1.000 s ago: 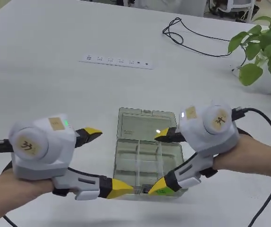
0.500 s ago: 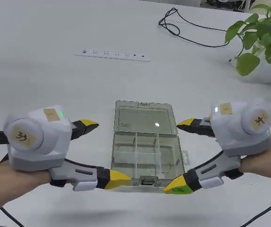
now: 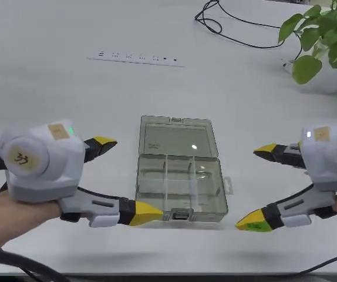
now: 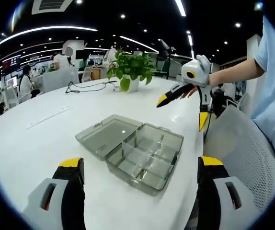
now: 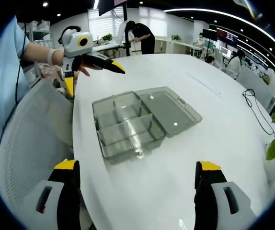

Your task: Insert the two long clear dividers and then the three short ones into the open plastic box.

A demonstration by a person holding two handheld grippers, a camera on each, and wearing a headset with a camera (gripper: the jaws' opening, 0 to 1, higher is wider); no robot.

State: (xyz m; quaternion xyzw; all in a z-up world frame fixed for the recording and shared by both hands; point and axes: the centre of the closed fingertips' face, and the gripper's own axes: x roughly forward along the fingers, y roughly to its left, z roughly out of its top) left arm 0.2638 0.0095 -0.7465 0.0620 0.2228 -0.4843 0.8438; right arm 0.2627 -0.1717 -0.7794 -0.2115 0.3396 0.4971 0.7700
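Evenly, left claw (image 3: 128,176) and right claw (image 3: 255,187) flank plastic box (image 3: 177,138), tips inward, both spread wide, empty.

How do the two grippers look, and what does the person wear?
The left gripper and the right gripper each have a rounded white body with a tan sticker, a small light, dark jaws with yellow tips, and a black cable. The person wears a light blue sleeve.

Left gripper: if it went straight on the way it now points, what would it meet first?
Probably the open plastic box, which lies just ahead of the left gripper, framed by its open jaws. Height is hard to judge; held higher, it could pass over toward the right gripper.
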